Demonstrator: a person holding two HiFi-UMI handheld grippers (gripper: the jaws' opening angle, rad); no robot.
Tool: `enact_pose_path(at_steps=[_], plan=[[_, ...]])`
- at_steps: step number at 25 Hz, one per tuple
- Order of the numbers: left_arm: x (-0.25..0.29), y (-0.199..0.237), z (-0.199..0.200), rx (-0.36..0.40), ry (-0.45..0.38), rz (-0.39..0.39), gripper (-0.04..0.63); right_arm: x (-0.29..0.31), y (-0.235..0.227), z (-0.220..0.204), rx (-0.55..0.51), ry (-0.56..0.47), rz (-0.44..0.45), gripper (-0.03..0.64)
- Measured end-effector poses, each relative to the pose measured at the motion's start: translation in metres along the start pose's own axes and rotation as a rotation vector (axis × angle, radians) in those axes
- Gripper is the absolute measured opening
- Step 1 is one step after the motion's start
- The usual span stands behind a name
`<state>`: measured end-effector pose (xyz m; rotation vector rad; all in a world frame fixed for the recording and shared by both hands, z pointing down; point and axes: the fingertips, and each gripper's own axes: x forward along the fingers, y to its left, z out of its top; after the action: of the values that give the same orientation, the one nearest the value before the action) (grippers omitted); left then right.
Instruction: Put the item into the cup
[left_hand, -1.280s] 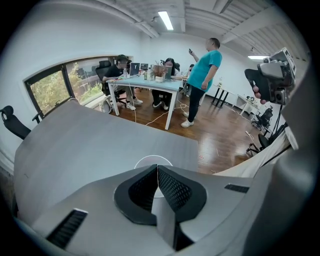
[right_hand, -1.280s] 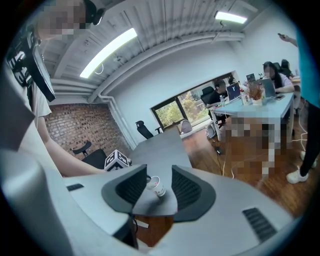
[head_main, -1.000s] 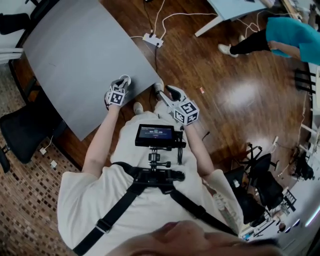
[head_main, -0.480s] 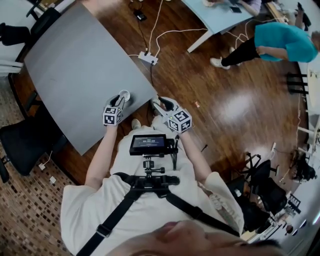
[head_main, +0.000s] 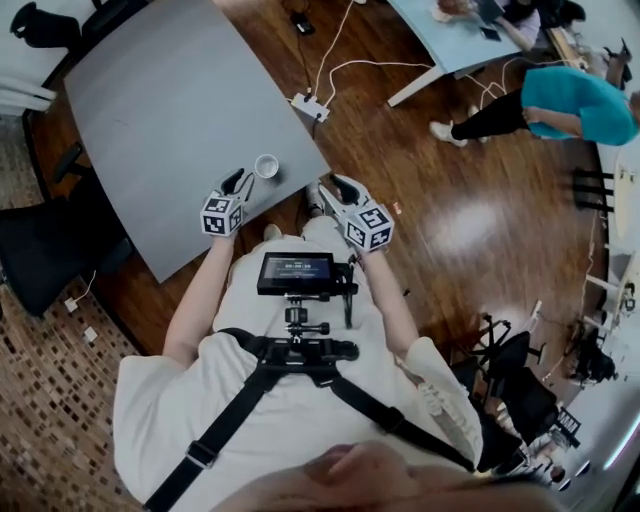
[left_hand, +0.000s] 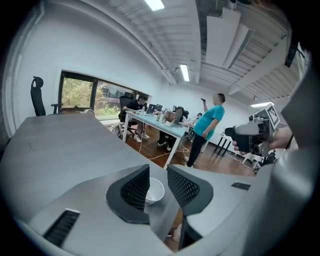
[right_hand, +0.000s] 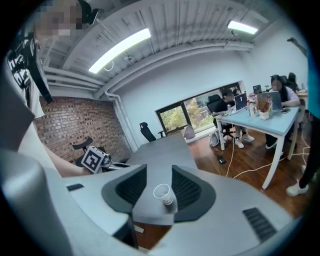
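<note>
A small white paper cup (head_main: 265, 166) stands upright on the grey table (head_main: 150, 110), close to its near corner. My left gripper (head_main: 240, 181) hovers just short of the cup, raised off the table. Its jaws have just been opening and hold nothing. In the left gripper view the cup (left_hand: 153, 190) shows through the gap between them, and I cannot make out what lies inside. My right gripper (head_main: 334, 186) hangs over the floor to the right of the corner, open and empty. In the right gripper view the cup (right_hand: 164, 194) shows beyond its jaws.
The table's edge and corner lie right by the cup. Black office chairs (head_main: 45, 255) stand at the left. A power strip (head_main: 308, 106) with white cables lies on the wooden floor. A person in a teal top (head_main: 575, 95) stands by a light blue desk (head_main: 450, 35).
The left gripper has lifted and drawn back from the cup, which now stands free on the table. The right gripper has risen a little.
</note>
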<state>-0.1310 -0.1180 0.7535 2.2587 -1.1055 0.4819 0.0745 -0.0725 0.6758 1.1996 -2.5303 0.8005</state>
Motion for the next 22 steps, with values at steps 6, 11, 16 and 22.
enact_pose_path(at_steps=[6,11,16,22], plan=[[-0.062,0.014,-0.011,-0.036,-0.072,0.003,0.115,-0.009,0.028,0.004,-0.029,-0.051,-0.037,0.178],[-0.122,0.028,-0.032,-0.068,-0.128,0.003,0.115,-0.016,0.062,-0.003,-0.070,-0.063,-0.059,0.178],[-0.124,0.023,-0.026,-0.084,-0.141,0.001,0.114,-0.017,0.066,-0.004,-0.107,-0.047,-0.079,0.178],[-0.140,0.026,-0.036,-0.105,-0.145,0.006,0.114,-0.014,0.080,-0.005,-0.146,-0.048,-0.084,0.178]])
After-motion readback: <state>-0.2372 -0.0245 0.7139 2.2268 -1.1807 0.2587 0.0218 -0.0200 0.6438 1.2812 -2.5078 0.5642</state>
